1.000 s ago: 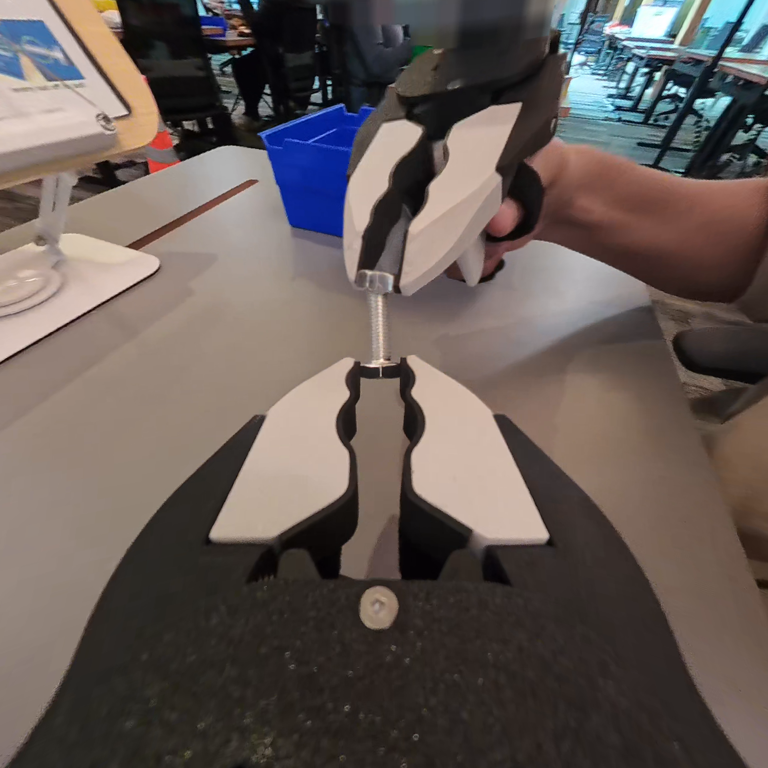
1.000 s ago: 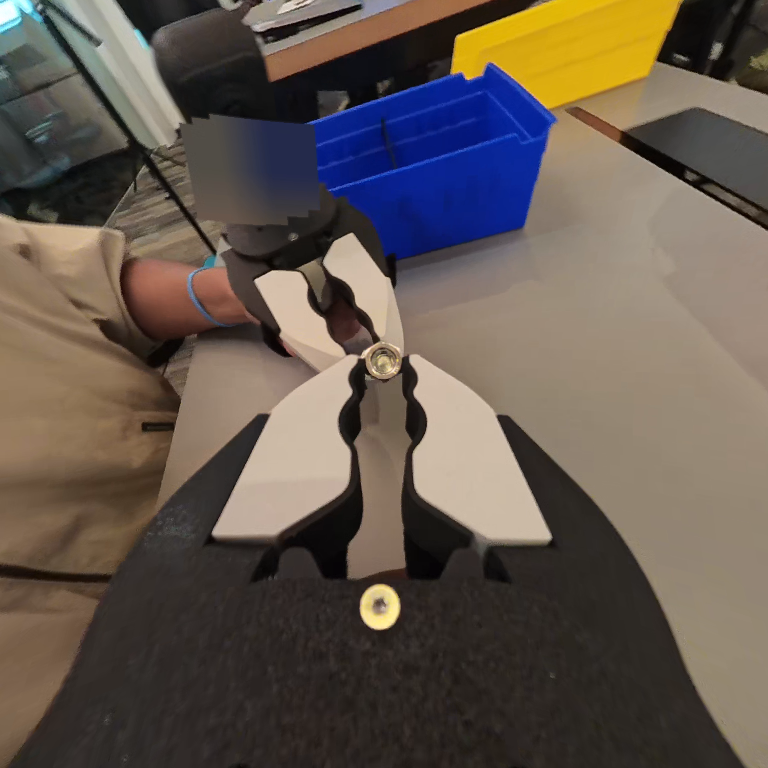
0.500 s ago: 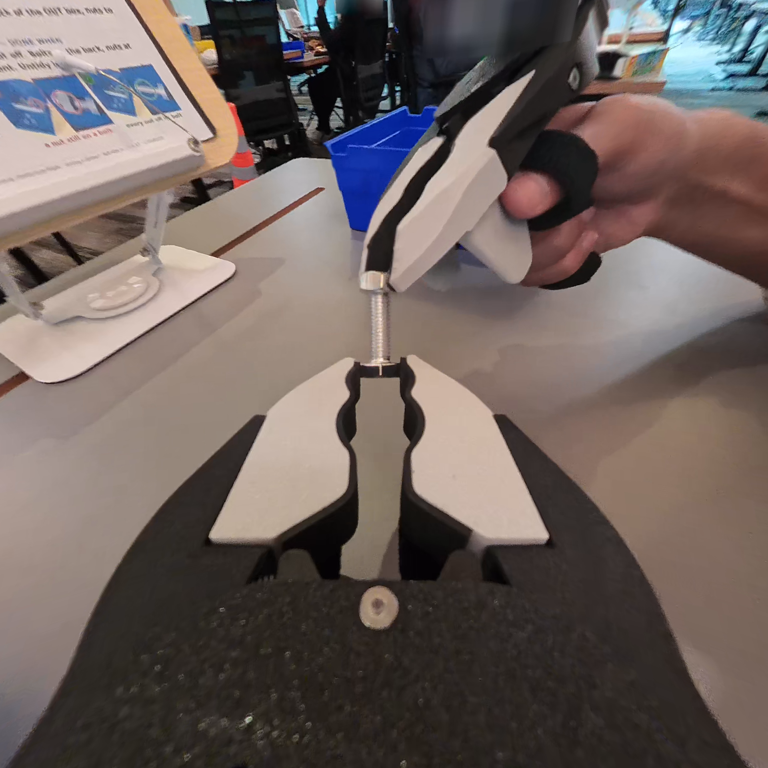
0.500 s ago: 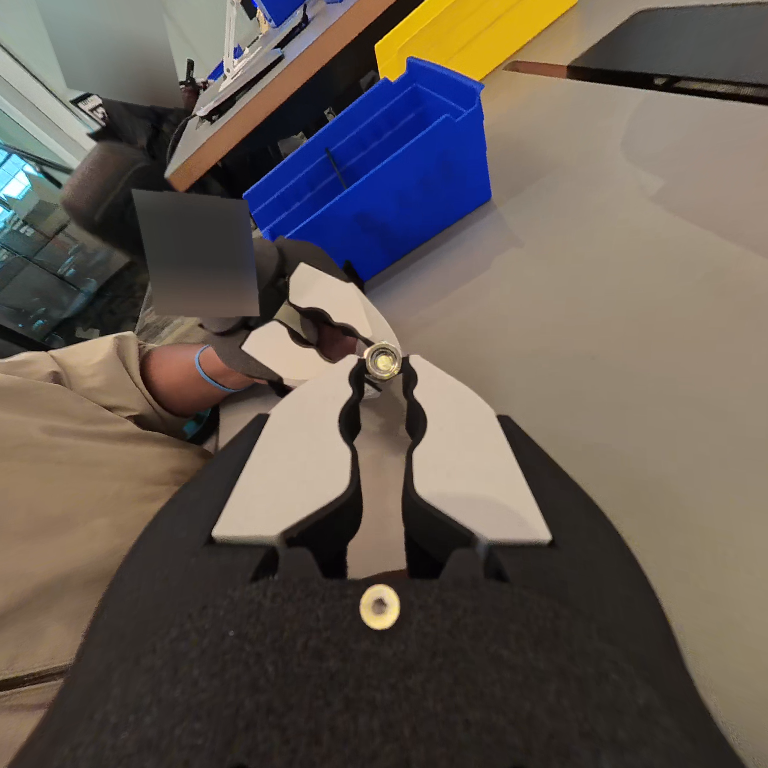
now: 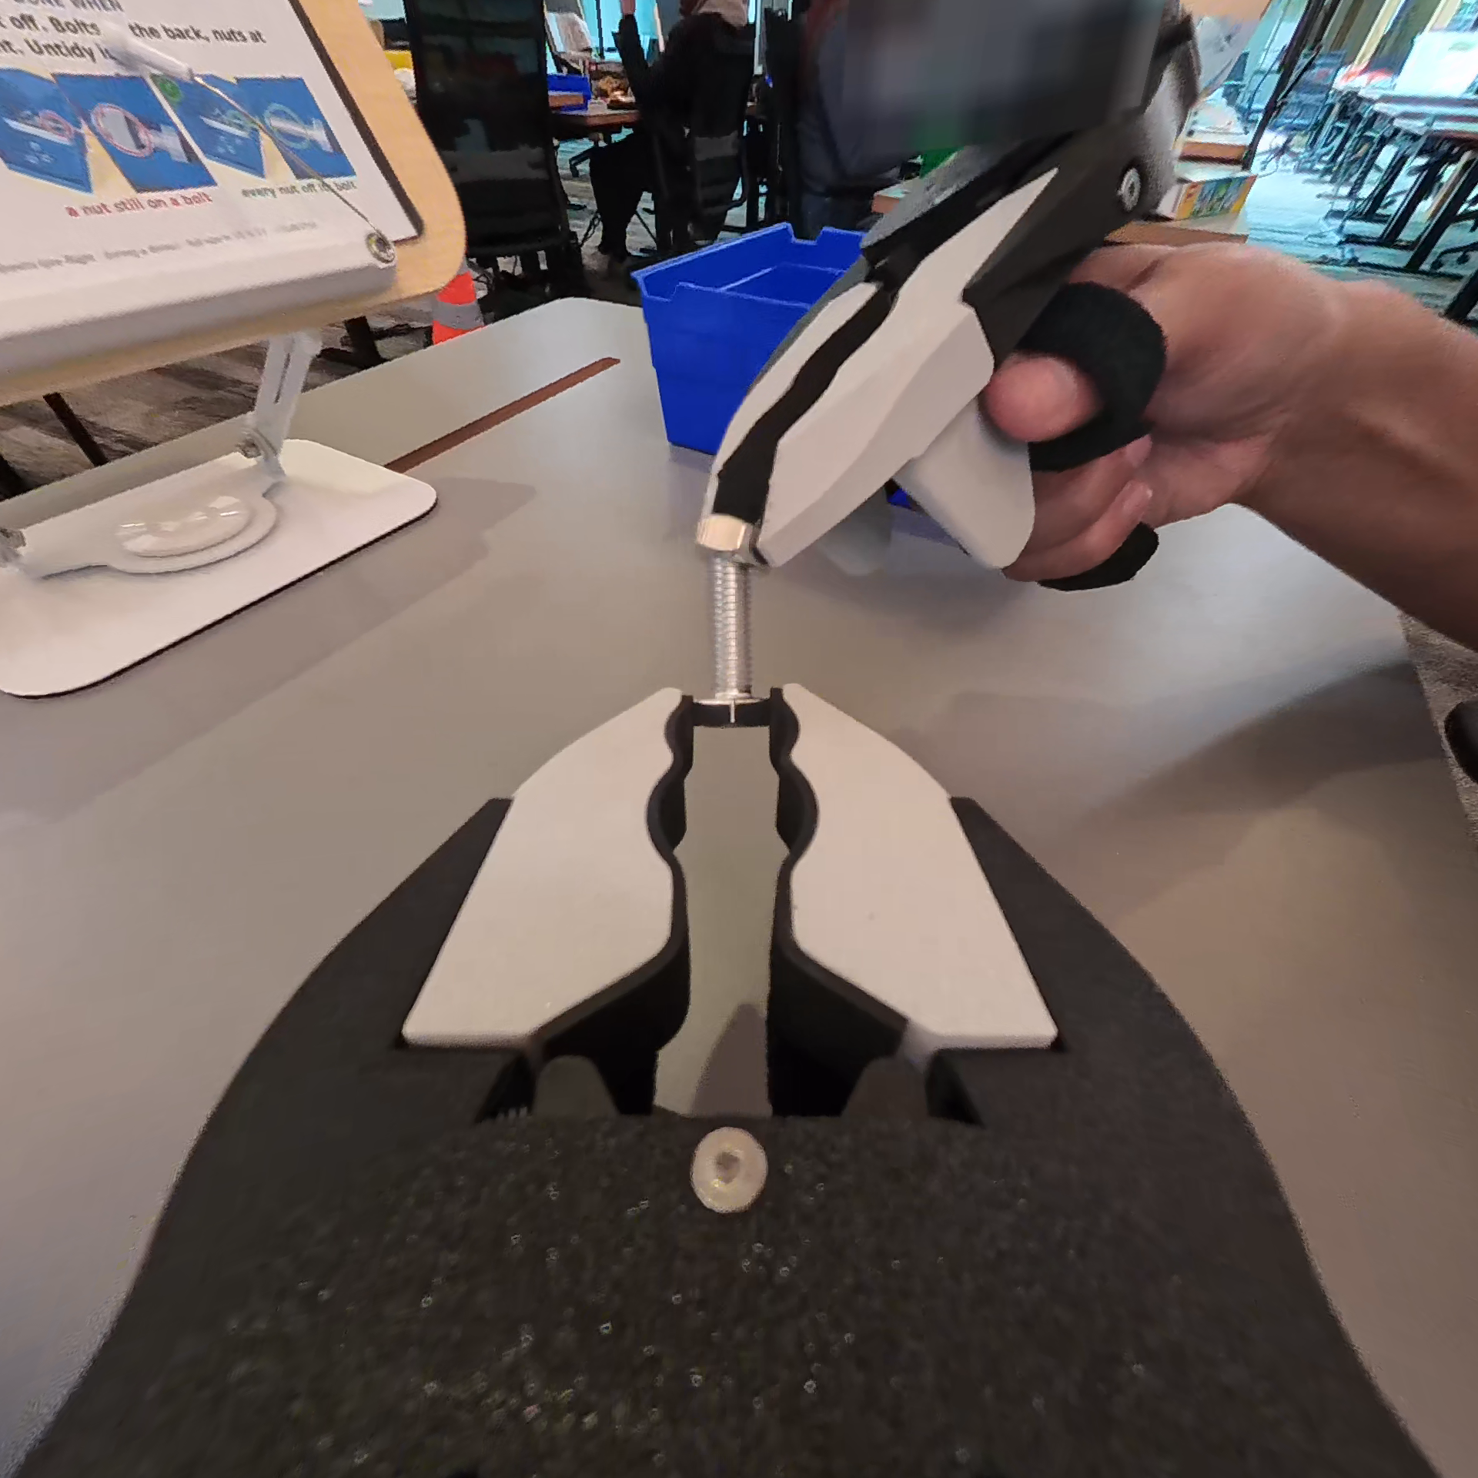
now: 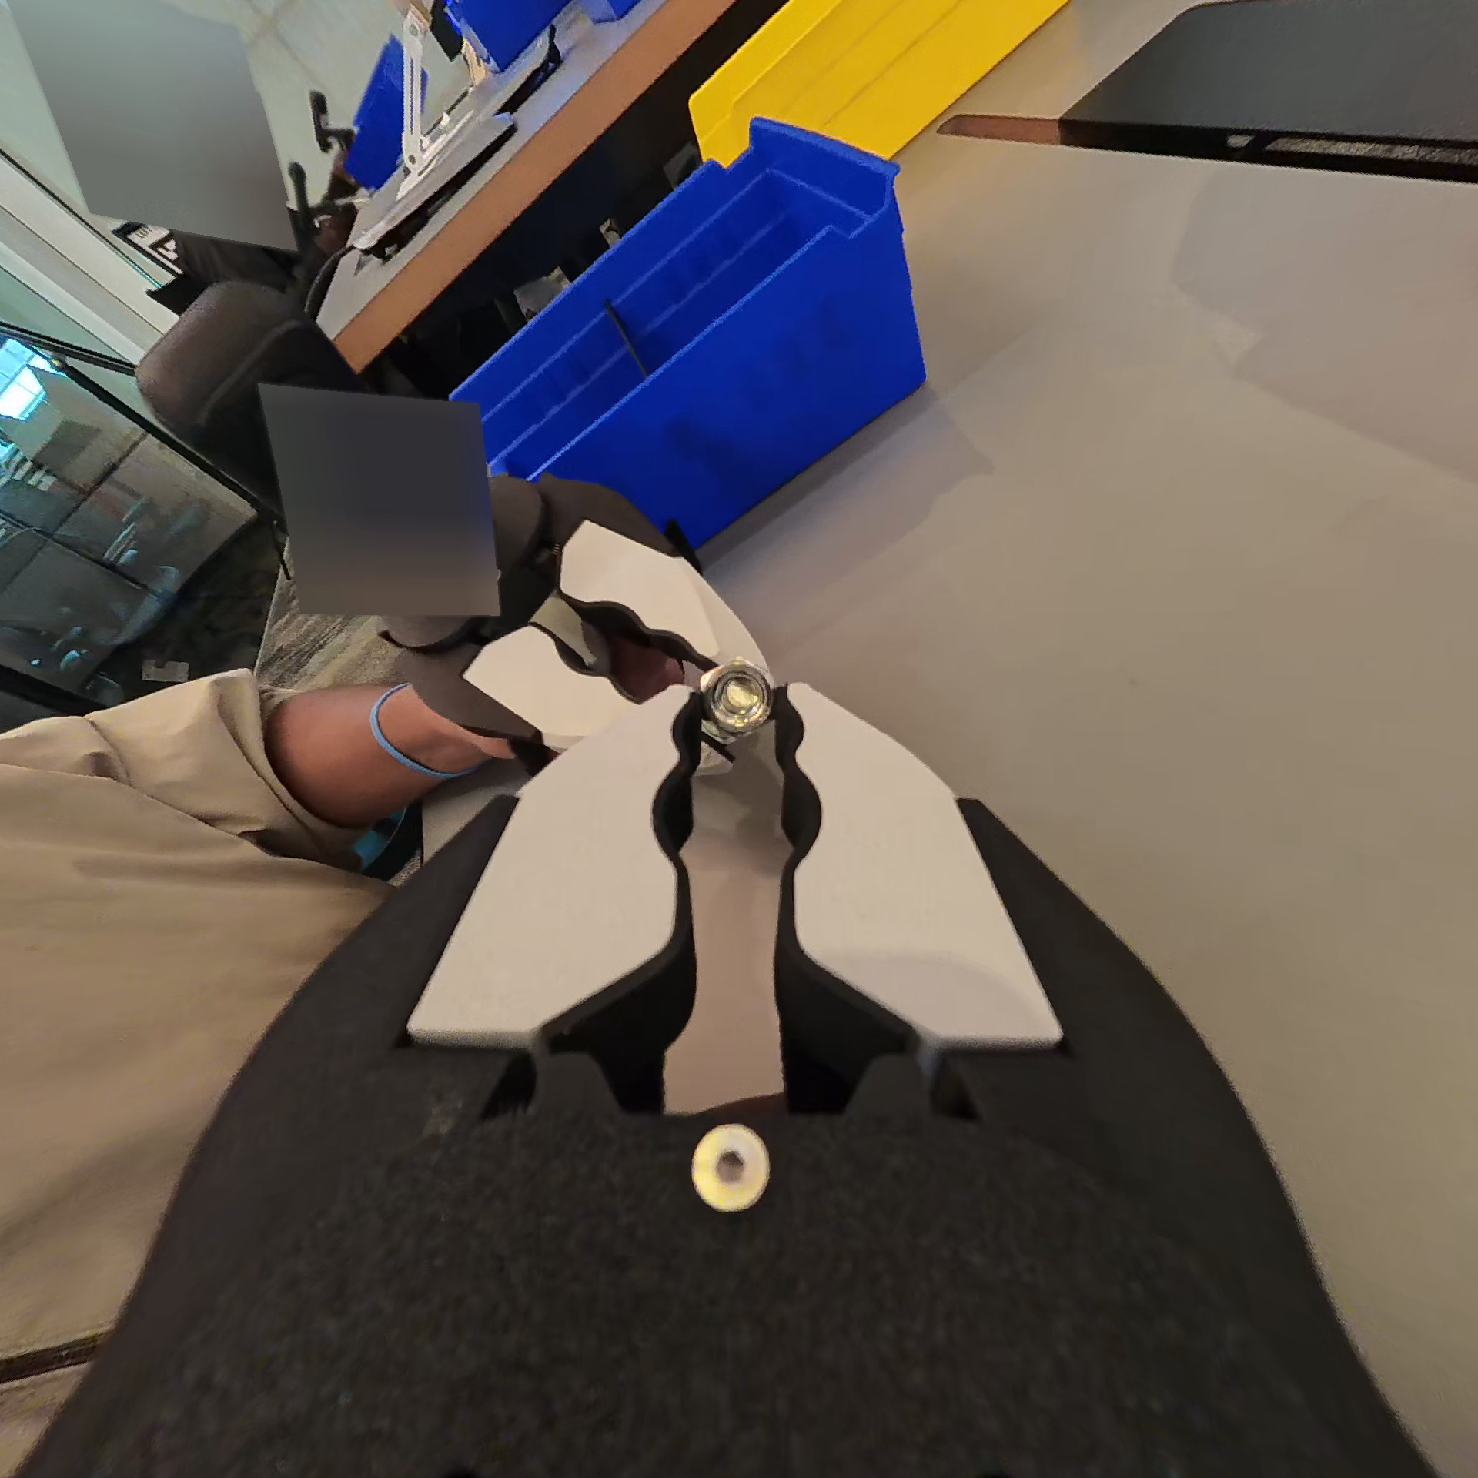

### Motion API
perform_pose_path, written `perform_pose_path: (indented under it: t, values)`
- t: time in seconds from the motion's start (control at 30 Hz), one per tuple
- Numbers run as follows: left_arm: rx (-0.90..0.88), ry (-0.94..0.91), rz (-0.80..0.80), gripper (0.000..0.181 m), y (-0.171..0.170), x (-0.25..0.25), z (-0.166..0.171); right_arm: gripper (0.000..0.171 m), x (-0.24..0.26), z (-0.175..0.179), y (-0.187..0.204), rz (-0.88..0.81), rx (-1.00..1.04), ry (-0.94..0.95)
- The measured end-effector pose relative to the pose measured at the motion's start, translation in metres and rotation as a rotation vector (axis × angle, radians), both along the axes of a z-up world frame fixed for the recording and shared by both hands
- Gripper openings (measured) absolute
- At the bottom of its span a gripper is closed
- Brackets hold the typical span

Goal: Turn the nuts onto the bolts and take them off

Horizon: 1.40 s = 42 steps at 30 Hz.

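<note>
A silver bolt (image 5: pixel 732 624) stands between the two grippers above the grey table (image 5: pixel 320 720). My left gripper (image 5: pixel 732 705) is shut on the bolt's head end. A hex nut (image 5: pixel 726 534) sits on the bolt's far threaded end. My right gripper (image 5: pixel 740 545), held by a hand, comes in from the upper right, seen side-on. In the right wrist view my right gripper (image 6: pixel 736 708) is shut on the nut (image 6: pixel 736 697), seen end-on with the bolt tip inside it. The left gripper's fingers (image 6: pixel 632 576) show just beyond it.
A blue bin (image 6: pixel 720 336) stands on the table behind the grippers, also in the left wrist view (image 5: pixel 720 336). A yellow bin (image 6: pixel 864 72) lies farther back. A white stand (image 5: pixel 200 520) holding an instruction sheet is at the left. A person's sleeve (image 6: pixel 160 920) is at the left. Both grippers' tips are close together, under 4 cm apart.
My right gripper has rolled about the bolt's axis with the nut in it, from both fingers showing to side-on. The left gripper kept its hold and swung slightly left.
</note>
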<state>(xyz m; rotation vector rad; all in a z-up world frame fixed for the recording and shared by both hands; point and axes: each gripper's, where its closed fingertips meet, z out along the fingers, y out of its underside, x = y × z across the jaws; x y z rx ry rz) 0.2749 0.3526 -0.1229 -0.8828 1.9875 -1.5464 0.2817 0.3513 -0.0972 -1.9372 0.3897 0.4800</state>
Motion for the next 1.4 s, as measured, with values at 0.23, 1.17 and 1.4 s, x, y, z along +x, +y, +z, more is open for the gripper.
perform_pose_path:
  t: [0.23,1.17,1.4]
  values:
    - [-0.006,0.018,-0.090,0.017,-0.004,-0.008,-0.001,0.017,-0.009,0.001,-0.002,0.121,0.024,0.020]
    - [-0.418,0.328,-0.864,0.017,-0.042,-0.099,0.028,0.017,-0.092,0.026,-0.039,0.824,0.094,-0.598]
    - [-0.247,0.171,-0.560,0.017,-0.031,-0.061,0.021,0.017,-0.060,0.020,-0.030,0.644,0.038,-0.406]
